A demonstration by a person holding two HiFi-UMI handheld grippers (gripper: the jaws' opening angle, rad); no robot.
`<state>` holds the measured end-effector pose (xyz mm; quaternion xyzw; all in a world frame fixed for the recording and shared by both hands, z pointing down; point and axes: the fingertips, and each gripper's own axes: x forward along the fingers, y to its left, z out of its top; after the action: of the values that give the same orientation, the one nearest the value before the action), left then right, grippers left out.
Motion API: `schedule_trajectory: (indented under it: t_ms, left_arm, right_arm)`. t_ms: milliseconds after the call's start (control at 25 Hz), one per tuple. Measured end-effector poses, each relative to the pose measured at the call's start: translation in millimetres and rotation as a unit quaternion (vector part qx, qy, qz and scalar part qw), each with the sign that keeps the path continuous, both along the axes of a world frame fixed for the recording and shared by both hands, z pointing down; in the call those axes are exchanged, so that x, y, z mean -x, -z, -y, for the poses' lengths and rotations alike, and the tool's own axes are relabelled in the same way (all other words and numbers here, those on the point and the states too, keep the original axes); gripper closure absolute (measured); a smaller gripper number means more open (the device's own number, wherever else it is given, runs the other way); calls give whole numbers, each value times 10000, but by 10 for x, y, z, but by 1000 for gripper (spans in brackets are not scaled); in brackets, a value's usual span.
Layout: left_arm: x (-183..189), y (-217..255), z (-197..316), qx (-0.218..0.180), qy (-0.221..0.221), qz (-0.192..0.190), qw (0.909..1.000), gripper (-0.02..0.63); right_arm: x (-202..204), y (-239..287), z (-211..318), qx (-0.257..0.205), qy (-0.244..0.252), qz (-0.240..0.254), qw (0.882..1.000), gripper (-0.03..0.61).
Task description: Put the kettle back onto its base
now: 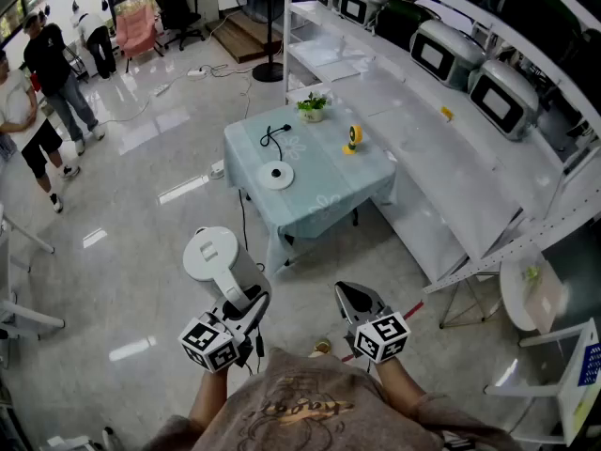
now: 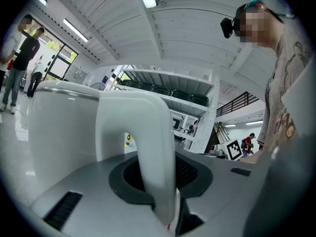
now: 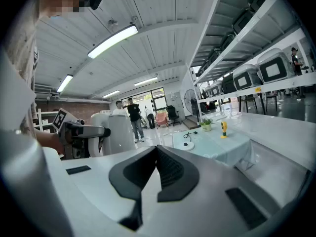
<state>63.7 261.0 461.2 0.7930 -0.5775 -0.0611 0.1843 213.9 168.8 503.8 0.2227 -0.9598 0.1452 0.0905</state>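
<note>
Left gripper (image 1: 246, 301): jaws clamped on the white handle (image 2: 148, 147) of the kettle (image 1: 211, 256). The kettle body sits at 11 o'clock from the jaws, upright, over open floor.

Base (image 1: 276, 175): round white disc with a cord (image 1: 272, 137), on the pale blue table (image 1: 329, 195). It lies between 12 and 1 o'clock from the kettle, well apart.

Right gripper (image 1: 355, 301): jaws together, nothing between them, at 3 o'clock of the left.

Judgement: the left hand carries the kettle forward, then lowers it.
</note>
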Motion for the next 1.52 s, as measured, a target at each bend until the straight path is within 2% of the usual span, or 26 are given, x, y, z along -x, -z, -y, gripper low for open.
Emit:
schedule_trajectory:
  t_ms: [360,720,920,1240,1520]
  left_arm:
    - [83,21,-106,-17,-69,39,10000,506]
    - [196,-27,-344,-29,-386,194,9991,506]
    - [351,-69,-358,-64,-411,240,9988,506]
    - [509,39,-166,-78,-309,19,9995,506]
    - [703,-36,146,-131,-339,171,9992,506]
  right_arm:
    - [125,55,-103,-26,-162,74,9998,578]
    - [122,-99,-364,-77,-425,-115,9990,577]
    - [227,-163,-443,-35,-445,-189,9988,577]
    - [438,-148,-285,-83,-357,-251,9990,577]
    - [680,-211,82,-171,-331,-232,9990,577]
